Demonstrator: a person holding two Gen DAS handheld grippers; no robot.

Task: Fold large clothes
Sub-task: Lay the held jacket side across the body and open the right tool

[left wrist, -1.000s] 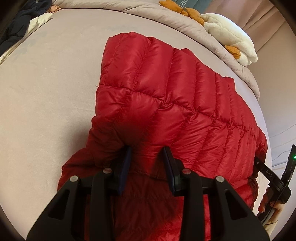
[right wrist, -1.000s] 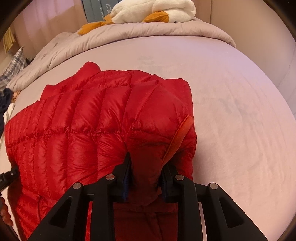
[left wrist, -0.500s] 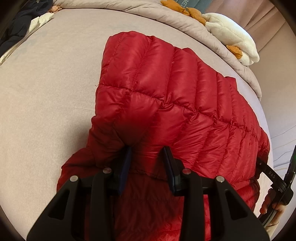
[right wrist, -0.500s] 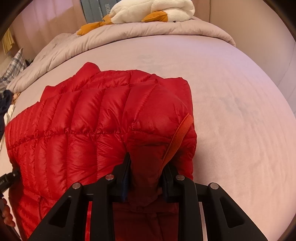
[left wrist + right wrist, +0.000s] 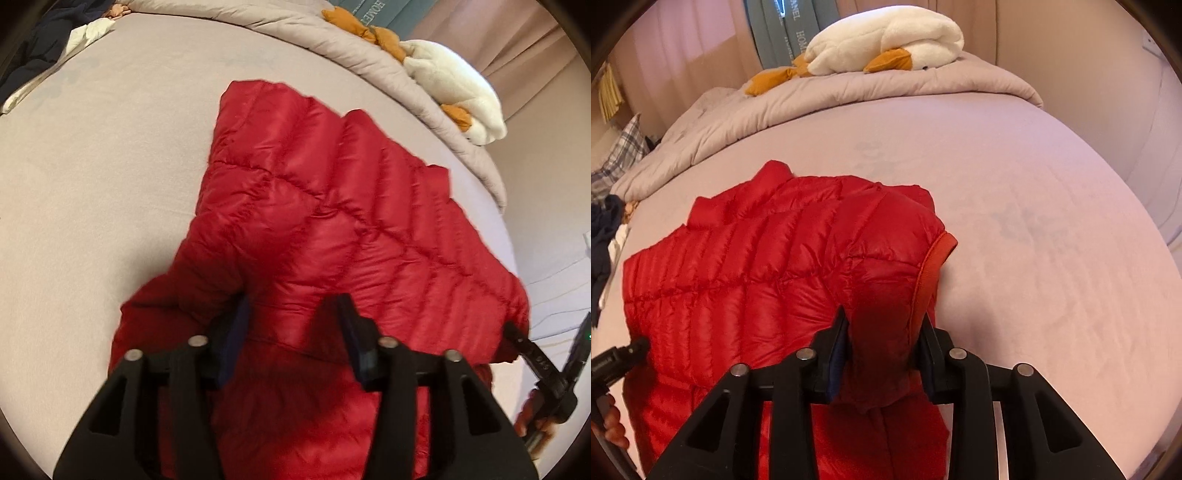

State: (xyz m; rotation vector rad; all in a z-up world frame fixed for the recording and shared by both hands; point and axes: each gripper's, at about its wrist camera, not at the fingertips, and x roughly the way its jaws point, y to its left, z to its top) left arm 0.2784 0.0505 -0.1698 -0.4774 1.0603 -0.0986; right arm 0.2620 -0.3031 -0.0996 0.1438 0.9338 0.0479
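A red quilted down jacket [image 5: 332, 221] lies folded over on a pale bed sheet [image 5: 92, 184]. My left gripper [image 5: 291, 325] is shut on a thick fold at its near left edge, the jaws held apart by the padding. My right gripper [image 5: 884, 332] is shut on a bunched fold of the jacket [image 5: 757, 280] at its near right edge, beside an orange-lined opening [image 5: 934, 266]. Each gripper shows at the rim of the other view: the right gripper [image 5: 535, 362] and the left gripper [image 5: 617, 358].
A rolled grey duvet [image 5: 812, 99] runs along the far side of the bed, with a white and orange plush goose [image 5: 886, 44] on it. Dark and white clothes [image 5: 55, 40] lie at the far left. A plaid cushion [image 5: 617, 158] sits beyond them.
Both grippers have pulled back and up with the jacket still held. The jacket looks smaller and further off in both views, and more of the bed shows.
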